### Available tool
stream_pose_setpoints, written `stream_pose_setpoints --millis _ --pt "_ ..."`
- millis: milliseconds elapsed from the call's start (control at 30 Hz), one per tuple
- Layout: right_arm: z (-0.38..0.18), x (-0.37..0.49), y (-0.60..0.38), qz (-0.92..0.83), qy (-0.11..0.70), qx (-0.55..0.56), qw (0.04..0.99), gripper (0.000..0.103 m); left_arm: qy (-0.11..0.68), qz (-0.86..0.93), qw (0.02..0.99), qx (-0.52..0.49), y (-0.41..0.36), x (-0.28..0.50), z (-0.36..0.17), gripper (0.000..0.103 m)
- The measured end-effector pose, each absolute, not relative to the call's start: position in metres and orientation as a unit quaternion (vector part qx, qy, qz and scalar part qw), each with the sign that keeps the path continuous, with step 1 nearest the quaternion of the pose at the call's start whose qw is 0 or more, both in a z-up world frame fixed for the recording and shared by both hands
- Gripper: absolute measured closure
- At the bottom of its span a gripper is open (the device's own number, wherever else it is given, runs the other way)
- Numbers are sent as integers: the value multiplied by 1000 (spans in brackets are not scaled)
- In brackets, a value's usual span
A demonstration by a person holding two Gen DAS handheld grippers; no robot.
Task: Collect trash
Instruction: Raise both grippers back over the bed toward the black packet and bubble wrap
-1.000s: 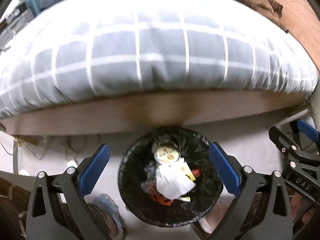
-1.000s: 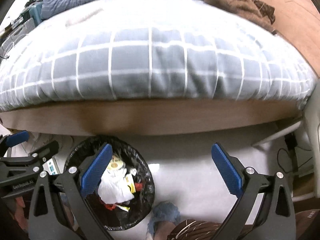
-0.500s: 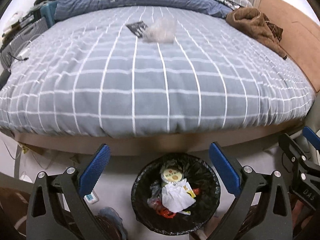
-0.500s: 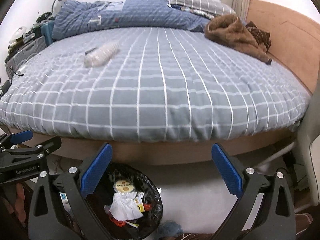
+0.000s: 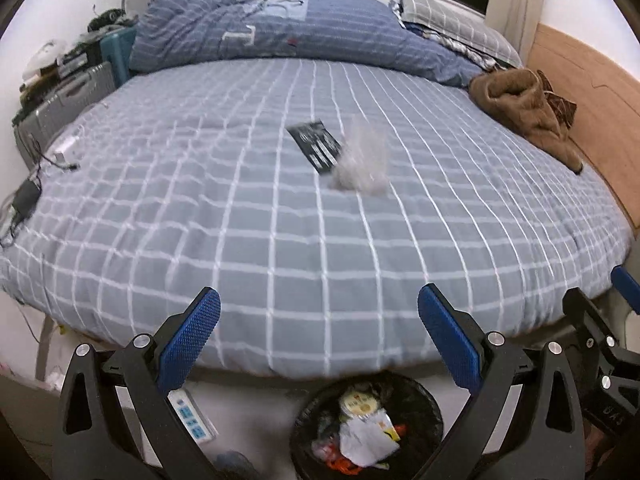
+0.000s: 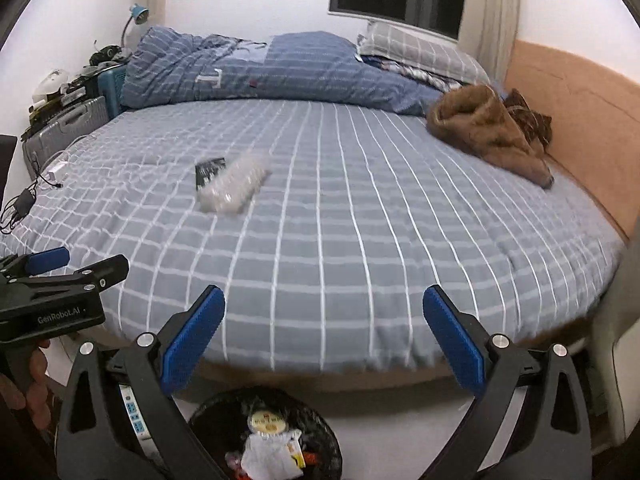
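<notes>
A black-lined trash bin (image 5: 308, 420) (image 6: 216, 412) sits on the floor at the bed's near edge, holding crumpled white paper (image 5: 362, 442) (image 6: 268, 452) and a round lid. On the checked bed lie a black wrapper (image 5: 316, 146) (image 6: 209, 171) and a clear crumpled plastic piece (image 5: 362, 158) (image 6: 234, 188), side by side. My left gripper (image 5: 318, 314) hangs open over the bed's front edge, nothing between its fingers. My right gripper (image 6: 324, 312) is likewise open and empty. Both are well short of the two items.
A brown garment (image 5: 520, 104) (image 6: 488, 128) lies at the bed's right, a rumpled blue duvet (image 5: 280, 32) at the back. Suitcases (image 6: 64, 128) and cables line the left side. A power strip (image 5: 190, 418) lies on the floor. A hand (image 6: 36, 376) holds the left gripper's handle.
Both grippers have risen and tilted up from the bin toward the bed top. The bin slid to the bottom of each view, and the wrapper and plastic came into sight.
</notes>
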State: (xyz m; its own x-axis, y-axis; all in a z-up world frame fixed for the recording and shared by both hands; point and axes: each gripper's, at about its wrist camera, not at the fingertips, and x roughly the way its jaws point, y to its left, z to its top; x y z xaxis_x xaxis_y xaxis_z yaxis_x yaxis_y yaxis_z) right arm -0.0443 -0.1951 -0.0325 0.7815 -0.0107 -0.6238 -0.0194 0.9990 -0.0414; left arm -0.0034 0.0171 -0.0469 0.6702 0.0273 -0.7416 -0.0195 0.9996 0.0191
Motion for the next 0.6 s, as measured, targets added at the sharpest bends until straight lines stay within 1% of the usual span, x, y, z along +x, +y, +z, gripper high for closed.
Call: stream_pose_setpoints --millis 333,600 --pt "-20 33 -153 40 330 -30 943 8 379 44 924 0 60 59 -16 6" --pt "-33 100 -122 56 341 -39 938 8 387 60 920 -12 93 118 -24 6"
